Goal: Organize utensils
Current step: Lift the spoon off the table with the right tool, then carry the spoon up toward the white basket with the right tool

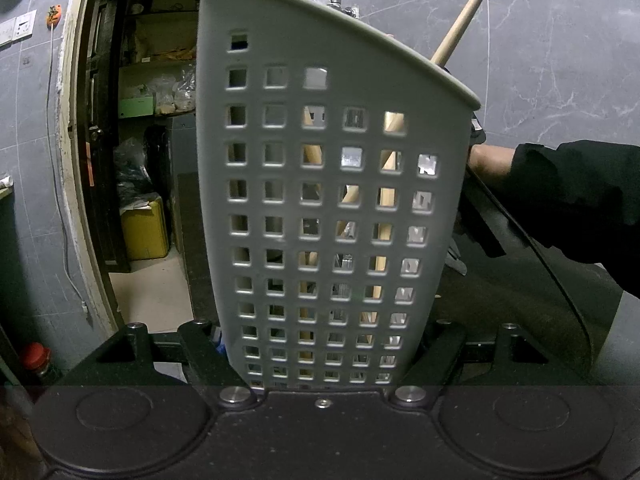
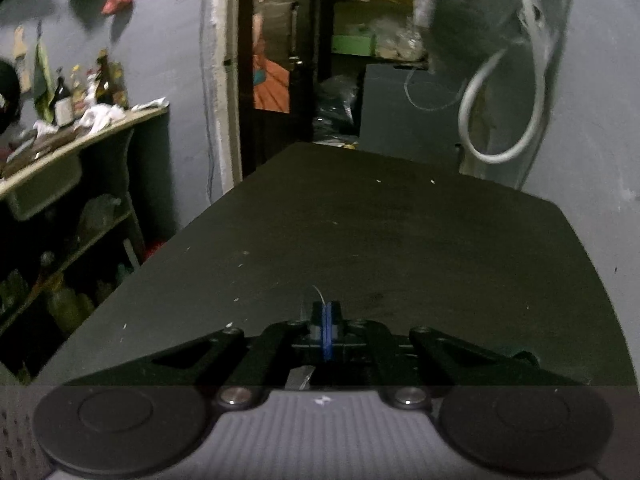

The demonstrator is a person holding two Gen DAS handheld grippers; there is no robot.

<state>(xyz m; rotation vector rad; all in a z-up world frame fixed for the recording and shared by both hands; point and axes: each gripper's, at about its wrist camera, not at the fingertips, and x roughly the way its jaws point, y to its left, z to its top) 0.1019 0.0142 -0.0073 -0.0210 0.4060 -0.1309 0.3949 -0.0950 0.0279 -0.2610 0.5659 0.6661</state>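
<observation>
Clamped on the grey utensil holder (image 1: 320, 208), your left gripper (image 1: 324, 360) has its two black fingers pressed against the holder's lower sides, one on each flank. Your right gripper (image 2: 326, 332) has its jaws fully together, the blue pads meeting edge to edge with nothing visibly between them (a thin pale wisp shows just above the tips, too faint to identify).

Beneath everything lies the dark table (image 2: 400, 240), a broad matte surface with a few pale specks; your right gripper hangs over its near part. Beyond the table's far edge an open doorway (image 2: 280, 60) leads to cluttered shelves, and a grey looped hose (image 2: 500, 120) hangs on the wall at the right. At the left stands a side shelf (image 2: 80, 140) carrying bottles and crumpled white items.

Next in size, the utensil holder fills the middle of your left view: a tall perforated plastic caddy with a slanted rim, high at the left and sloping down to the right, held upright between your left fingers. Through its square holes you can see pale wooden sticks and some shiny metal pieces inside.

A wooden handle (image 1: 464, 16) leans out over the low side of the rim, pointing up and right. Just right of the holder, a person's hand (image 1: 488, 160) in a black sleeve (image 1: 580, 200) sits close beside its wall.
</observation>
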